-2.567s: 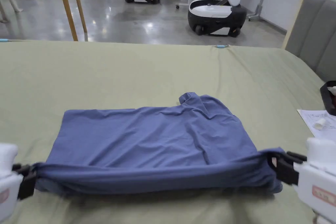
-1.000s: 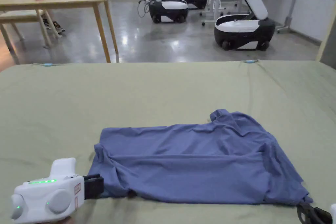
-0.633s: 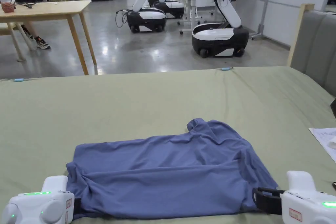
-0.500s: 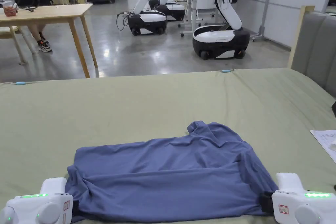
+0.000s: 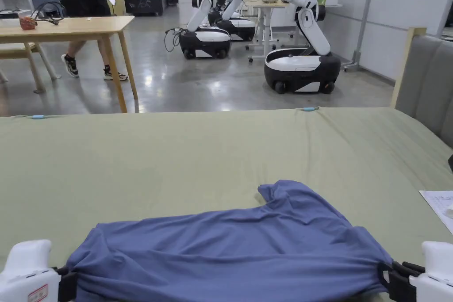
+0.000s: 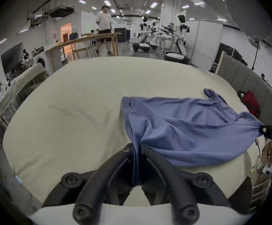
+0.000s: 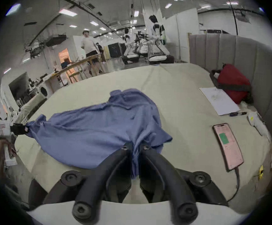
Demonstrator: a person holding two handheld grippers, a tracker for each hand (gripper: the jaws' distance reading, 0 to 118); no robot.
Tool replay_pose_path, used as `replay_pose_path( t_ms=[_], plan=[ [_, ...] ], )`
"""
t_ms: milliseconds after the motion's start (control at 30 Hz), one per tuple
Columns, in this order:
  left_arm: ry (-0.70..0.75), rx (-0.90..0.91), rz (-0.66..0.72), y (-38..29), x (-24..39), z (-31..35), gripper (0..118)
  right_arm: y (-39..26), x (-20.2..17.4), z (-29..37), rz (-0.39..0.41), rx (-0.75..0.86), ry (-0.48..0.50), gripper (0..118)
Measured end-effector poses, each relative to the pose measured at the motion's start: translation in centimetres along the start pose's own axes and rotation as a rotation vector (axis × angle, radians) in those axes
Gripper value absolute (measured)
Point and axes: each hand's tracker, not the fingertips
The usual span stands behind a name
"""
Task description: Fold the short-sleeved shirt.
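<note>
The blue short-sleeved shirt [image 5: 230, 245] is stretched between both grippers, its near edge lifted off the green bed cover [image 5: 177, 152] and its far part with a sleeve still lying on it. My left gripper [image 5: 71, 283] is shut on the shirt's left near corner. My right gripper [image 5: 387, 280] is shut on the right near corner. In the left gripper view the shirt [image 6: 189, 127] runs into the pinched jaws of the left gripper [image 6: 137, 149]. In the right gripper view the shirt [image 7: 99, 127] is bunched between the jaws of the right gripper [image 7: 136, 147].
A sheet of paper [image 5: 440, 208] lies at the bed's right edge. A phone [image 7: 227, 144] on a cable and a red bag [image 7: 234, 82] sit on the right, by the grey headboard [image 5: 427, 82]. Beyond the bed stand wheeled robots [image 5: 301, 68], a wooden table [image 5: 66, 28] and a walking person [image 5: 84, 11].
Both grippers closed on the shirt's near corners and lifted them, pulling the near edge up and taut. The head camera tilted up, showing more of the room.
</note>
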Motion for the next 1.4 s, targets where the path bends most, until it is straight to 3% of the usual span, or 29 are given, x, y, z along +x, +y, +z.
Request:
replay_pose_path(
  t_ms=[200, 300, 400, 433, 467, 500, 533, 600, 733, 800, 833, 867, 900, 933, 1033, 1333, 1367, 1400],
  plan=[
    [-0.047, -0.04, 0.103, -6.3, -1.8, 3.3, 6, -5.7, 0.4, 1.9, 0.006, -0.094, -0.017, 9],
    [-0.043, -0.094, 0.118, -8.9, -2.2, 2.1, 6, -8.4, 1.0, 0.6, -0.049, -0.155, -0.014, 9],
    [-0.003, -0.027, 0.105, -9.2, -1.6, 2.5, 10, -9.1, 1.0, 1.0, -0.08, -0.02, -0.041, 9],
    [0.067, 0.027, 0.065, -9.0, -1.3, 3.2, 21, -8.9, 0.4, 1.8, -0.081, 0.04, -0.072, 18],
    [0.121, 0.072, 0.042, -8.9, -0.7, 4.2, 61, -8.4, -0.1, 2.6, -0.076, 0.087, -0.101, 56],
    [0.136, 0.12, 0.03, -8.7, -0.1, 5.1, 95, -7.9, -0.7, 3.3, -0.072, 0.13, -0.071, 94],
    [0.102, 0.18, 0.03, -8.5, 0.5, 6.0, 116, -7.2, -1.5, 4.3, -0.068, 0.186, -0.007, 112],
    [0.064, 0.252, 0.002, -7.6, 1.7, 7.4, 118, -5.8, -3.6, 5.4, -0.018, 0.27, 0.03, 115],
    [0.086, 0.413, -0.128, -6.2, 4.8, 7.8, 118, -3.8, -9.2, 6.0, 0.185, 0.396, 0.017, 115],
    [0.035, 0.378, -0.134, -5.5, 5.8, 7.0, 115, -3.3, -11.2, 5.5, 0.204, 0.399, 0.076, 106],
    [0.023, 0.352, -0.123, -5.4, 5.6, 6.0, 104, -3.1, -12.1, 5.2, 0.2, 0.389, 0.107, 83],
    [0.013, 0.345, -0.125, -5.4, 5.7, 5.6, 60, -3.1, -12.8, 4.9, 0.198, 0.388, 0.089, 29],
    [0.02, 0.349, -0.126, -5.2, 5.8, 5.1, 15, -3.1, -13.6, 4.3, 0.226, 0.388, 0.06, 2],
    [0.043, 0.332, -0.135, -5.0, 5.9, 4.5, 0, -3.1, -14.0, 3.9, 0.258, 0.387, 0.03, 1],
    [0.01, 0.261, -0.116, -4.1, 4.8, 2.7, 0, -2.8, -14.2, 3.4, 0.226, 0.356, 0.105, 2],
    [0.059, 0.073, -0.148, 3.6, 0.8, -6.2, 1, -2.3, -12.4, 0.6, 0.216, 0.286, 0.076, 2],
    [0.058, 0.052, -0.153, 4.6, 0.6, -7.3, 14, -2.1, -12.0, 0.3, 0.209, 0.278, 0.068, 2],
    [0.062, 0.04, -0.149, 5.6, 0.2, -8.9, 39, -1.9, -11.6, 0.0, 0.203, 0.273, 0.059, 1]
  ],
)
